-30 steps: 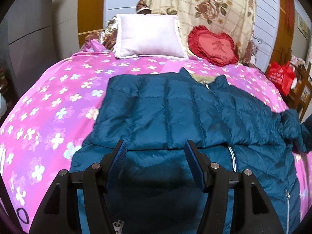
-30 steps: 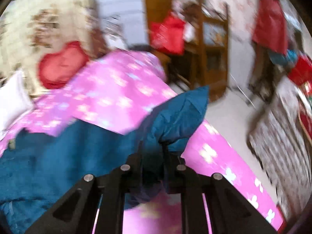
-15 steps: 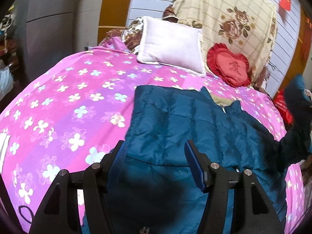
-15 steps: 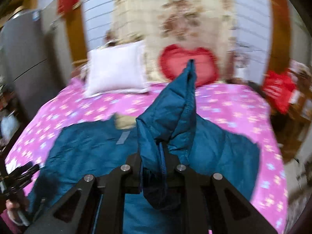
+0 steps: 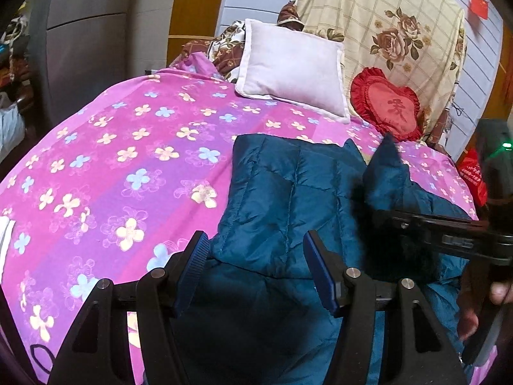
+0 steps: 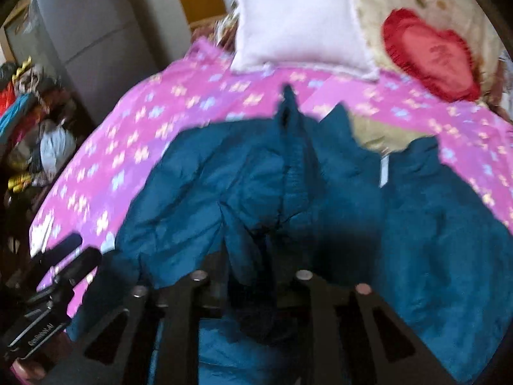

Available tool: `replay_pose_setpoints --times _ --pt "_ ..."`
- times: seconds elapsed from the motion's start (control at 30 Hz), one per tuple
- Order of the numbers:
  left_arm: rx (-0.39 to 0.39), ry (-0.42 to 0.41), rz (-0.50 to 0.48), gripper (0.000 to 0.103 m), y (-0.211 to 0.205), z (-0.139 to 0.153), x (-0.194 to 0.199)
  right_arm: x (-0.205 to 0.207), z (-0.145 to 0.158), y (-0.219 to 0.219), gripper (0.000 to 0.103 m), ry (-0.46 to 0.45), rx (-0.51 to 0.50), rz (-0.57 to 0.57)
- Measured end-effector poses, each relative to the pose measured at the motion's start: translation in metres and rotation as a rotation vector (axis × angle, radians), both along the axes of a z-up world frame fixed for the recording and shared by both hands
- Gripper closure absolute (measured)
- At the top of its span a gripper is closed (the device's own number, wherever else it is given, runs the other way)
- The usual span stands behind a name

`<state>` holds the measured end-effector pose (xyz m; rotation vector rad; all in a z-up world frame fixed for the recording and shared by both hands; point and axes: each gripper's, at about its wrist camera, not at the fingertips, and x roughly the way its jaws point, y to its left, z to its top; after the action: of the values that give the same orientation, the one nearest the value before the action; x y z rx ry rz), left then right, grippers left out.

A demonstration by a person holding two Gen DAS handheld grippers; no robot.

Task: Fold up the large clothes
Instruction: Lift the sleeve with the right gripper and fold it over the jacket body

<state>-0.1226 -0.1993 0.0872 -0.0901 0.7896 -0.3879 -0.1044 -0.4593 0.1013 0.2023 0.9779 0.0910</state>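
The jacket (image 5: 288,192) lies on the bedspread (image 5: 128,166), right of centre in the left wrist view. Behind it, toward the upper frame, the pillow (image 5: 291,70) sits left of the heart cushion (image 5: 388,106); both lean against the draped blanket (image 5: 384,16).

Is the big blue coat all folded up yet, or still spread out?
Partly folded. The blue coat has one sleeve laid over its front, and the right gripper brings the other across; the rest lies spread.
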Motion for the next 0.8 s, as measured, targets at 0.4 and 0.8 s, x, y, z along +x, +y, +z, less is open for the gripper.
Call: replay_pose_setpoints --times 0.4,0.8 --pt "-0.156 0.054 0.020 0.060 0.015 0.002 0.003 -0.055 0.034 -0.031 0.026 -0.139 -0.087 -0.117" --pt "-0.174 0.073 -0.023 0.060 0.010 -0.002 0.007 -0.023 -0.018 0.041 0.032 -0.072 -0.154 0.022"
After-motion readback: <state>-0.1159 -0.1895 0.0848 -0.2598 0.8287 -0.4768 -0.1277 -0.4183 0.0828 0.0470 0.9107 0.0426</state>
